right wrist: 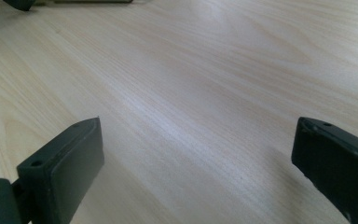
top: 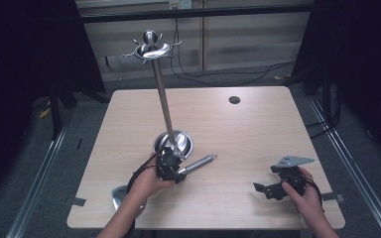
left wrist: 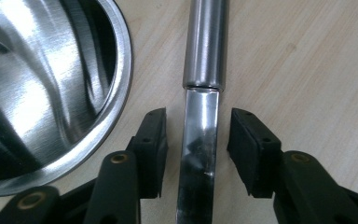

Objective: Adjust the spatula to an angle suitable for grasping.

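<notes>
A steel utensil (top: 198, 162) lies on the wooden table (top: 248, 139), its round handle pointing right and its shiny head (top: 118, 193) near the front edge beside the person's left forearm. My left gripper (top: 171, 166) hovers over the utensil's flat neck, just in front of the round base (top: 181, 142) of a tall steel hook stand (top: 162, 94). In the left gripper view the neck (left wrist: 200, 140) runs between the two pads (left wrist: 151, 140) with a gap on each side; my left gripper (left wrist: 198, 126) is open. My right gripper (top: 264, 178) rests open at the front right, its jaws (right wrist: 198, 135) wide over bare wood.
The stand's top ring with curved hooks (top: 151, 49) leans toward the far left. Its base dish (left wrist: 51, 93) lies close to the left jaw. A dark cable hole (top: 234, 99) sits at the table's far right. Cables lie on the floor behind the table.
</notes>
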{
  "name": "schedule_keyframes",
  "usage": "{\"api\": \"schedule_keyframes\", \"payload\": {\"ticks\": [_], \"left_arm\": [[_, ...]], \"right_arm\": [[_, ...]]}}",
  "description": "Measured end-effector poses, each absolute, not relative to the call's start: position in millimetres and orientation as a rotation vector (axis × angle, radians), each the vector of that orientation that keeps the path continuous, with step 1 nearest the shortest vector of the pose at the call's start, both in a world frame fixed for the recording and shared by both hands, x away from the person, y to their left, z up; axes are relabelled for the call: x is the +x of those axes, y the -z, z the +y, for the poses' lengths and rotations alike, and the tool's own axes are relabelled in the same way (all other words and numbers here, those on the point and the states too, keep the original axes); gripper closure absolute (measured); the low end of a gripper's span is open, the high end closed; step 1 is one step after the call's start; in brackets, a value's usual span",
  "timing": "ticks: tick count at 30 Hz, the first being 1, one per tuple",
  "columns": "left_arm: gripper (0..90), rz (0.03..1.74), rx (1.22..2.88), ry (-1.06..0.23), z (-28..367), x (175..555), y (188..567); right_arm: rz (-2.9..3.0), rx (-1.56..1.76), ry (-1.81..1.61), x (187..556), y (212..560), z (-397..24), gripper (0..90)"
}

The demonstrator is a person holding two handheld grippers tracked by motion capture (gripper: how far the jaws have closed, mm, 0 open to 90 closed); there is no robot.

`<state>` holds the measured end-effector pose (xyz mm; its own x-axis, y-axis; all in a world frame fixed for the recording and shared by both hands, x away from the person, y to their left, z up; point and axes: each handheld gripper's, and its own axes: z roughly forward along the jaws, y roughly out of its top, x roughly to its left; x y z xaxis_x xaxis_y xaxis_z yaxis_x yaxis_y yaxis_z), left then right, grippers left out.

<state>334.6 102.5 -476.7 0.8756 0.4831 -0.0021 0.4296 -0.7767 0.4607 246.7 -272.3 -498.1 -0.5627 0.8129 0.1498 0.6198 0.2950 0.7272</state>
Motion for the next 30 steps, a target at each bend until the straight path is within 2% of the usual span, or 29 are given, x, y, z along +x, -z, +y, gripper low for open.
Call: {"api": "schedule_keyframes", "payload": {"ticks": [2,3,4,5,6,12,15,19,30], "left_arm": [[58.2,0.643,2.617,-0.147,103,336,475],[63.5,0.631,2.637,-0.137,103,337,474],[64.8,0.631,2.637,-0.137,103,337,474],[64.8,0.687,2.587,-0.126,101,335,476],[70.7,0.65,2.626,-0.11,102,336,474],[74.7,0.642,2.609,-0.121,98,333,475],[74.9,0.647,2.597,-0.094,100,335,476],[75.0,0.595,2.597,-0.135,100,333,471],[75.3,0.64,2.365,-0.184,115,333,445]], "right_arm": [[2.315,1.317,-1.127,247,498,-272,2.0],[2.317,1.316,-1.127,247,498,-272,2.0],[2.317,1.316,-1.127,247,498,-272,2.0],[2.32,1.319,-1.126,247,498,-272,2.0],[2.325,1.313,-1.124,247,499,-271,2.0],[2.333,1.307,-1.119,247,499,-270,2.0],[2.329,1.305,-1.122,247,500,-270,2.0],[2.325,1.312,-1.125,247,499,-271,2.0],[2.315,1.309,-1.131,247,498,-272,2.0]]}}
